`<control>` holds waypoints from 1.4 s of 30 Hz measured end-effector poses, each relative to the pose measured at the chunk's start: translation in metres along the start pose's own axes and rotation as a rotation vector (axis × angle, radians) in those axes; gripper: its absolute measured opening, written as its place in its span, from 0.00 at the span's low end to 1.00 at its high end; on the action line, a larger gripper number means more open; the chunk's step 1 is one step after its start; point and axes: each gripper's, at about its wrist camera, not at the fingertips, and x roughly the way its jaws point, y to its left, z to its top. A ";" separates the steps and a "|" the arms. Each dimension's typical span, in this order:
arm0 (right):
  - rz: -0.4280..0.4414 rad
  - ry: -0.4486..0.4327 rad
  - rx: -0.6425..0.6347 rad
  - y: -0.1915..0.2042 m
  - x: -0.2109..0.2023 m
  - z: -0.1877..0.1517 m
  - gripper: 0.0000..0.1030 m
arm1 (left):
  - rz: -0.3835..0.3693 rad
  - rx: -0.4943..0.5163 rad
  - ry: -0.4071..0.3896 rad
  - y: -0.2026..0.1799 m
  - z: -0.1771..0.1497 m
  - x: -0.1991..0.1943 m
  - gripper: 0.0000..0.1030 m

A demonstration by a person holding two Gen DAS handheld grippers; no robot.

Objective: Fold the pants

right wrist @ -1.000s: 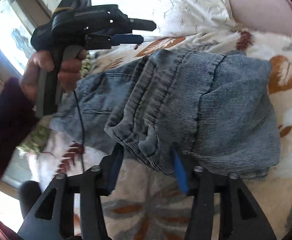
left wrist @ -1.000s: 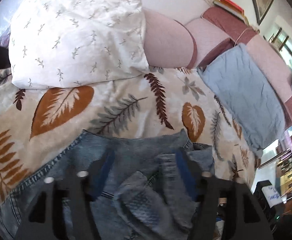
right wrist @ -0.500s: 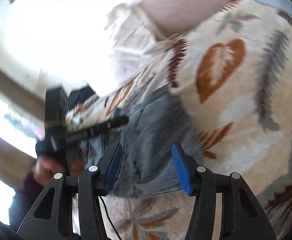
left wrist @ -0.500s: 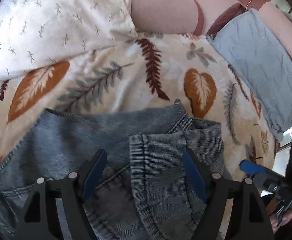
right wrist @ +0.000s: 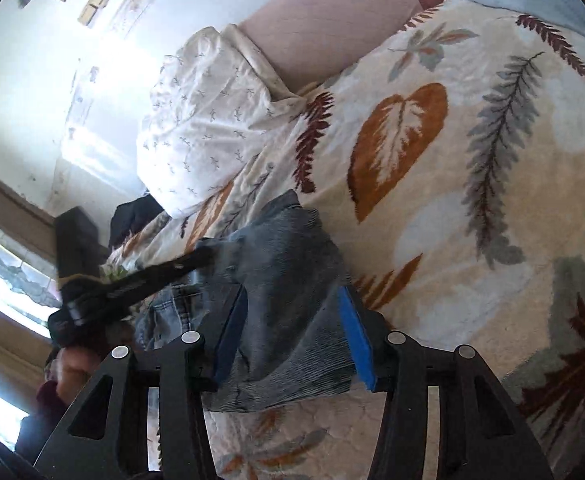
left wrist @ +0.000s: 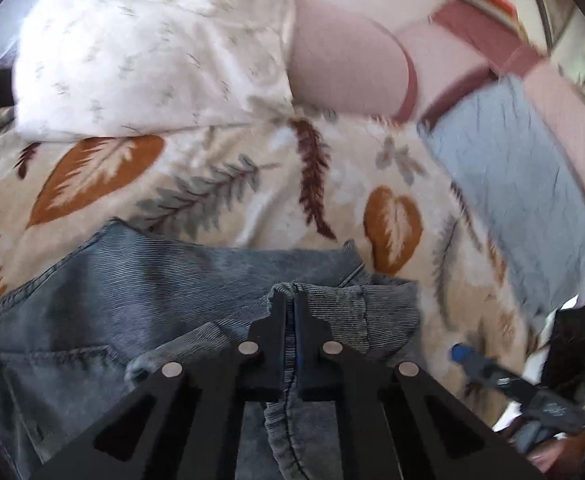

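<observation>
Blue-grey denim pants (left wrist: 152, 288) lie partly folded on a leaf-print bedspread (left wrist: 212, 184). My left gripper (left wrist: 292, 312) is shut on a raised fold of the denim near its far edge, with the cloth pinched between the pads. From the right wrist view, the left gripper (right wrist: 208, 254) reaches onto the pants (right wrist: 288, 264) from the left, held by a hand (right wrist: 72, 364). My right gripper (right wrist: 292, 336) straddles the near right end of the folded denim. Its jaws are closing, the fabric lies between the blue pads (right wrist: 356, 340), and I see no pinch.
A white sprigged pillow (left wrist: 152, 52) and a pink headboard cushion (left wrist: 344, 68) lie beyond the pants. A folded grey-blue cloth (left wrist: 512, 192) sits on the right of the bed. Open bedspread (right wrist: 452, 200) stretches to the right of the denim.
My left gripper went from wide open over the denim to shut on a fold of it. The right gripper swung round to the pants' right end and has narrowed slightly.
</observation>
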 end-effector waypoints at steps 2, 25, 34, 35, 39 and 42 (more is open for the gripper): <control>-0.013 -0.002 0.003 -0.001 0.001 0.000 0.45 | -0.007 -0.011 -0.040 0.004 0.000 -0.017 0.04; -0.046 0.008 -0.019 0.001 0.009 -0.003 0.46 | 0.053 -0.273 -0.148 0.054 -0.047 -0.065 0.40; 0.028 0.019 -0.012 0.001 0.003 0.009 0.46 | 0.129 -0.132 -0.101 0.001 -0.094 -0.046 0.56; 0.060 0.036 -0.011 0.003 0.004 0.012 0.46 | 0.134 -0.126 -0.085 0.001 -0.096 -0.040 0.56; 0.153 0.112 -0.161 0.031 0.018 0.038 0.46 | 0.140 -0.089 -0.031 0.001 -0.105 -0.015 0.56; 0.165 0.146 -0.307 0.054 0.037 0.061 0.44 | 0.126 -0.070 -0.041 0.001 -0.108 -0.010 0.54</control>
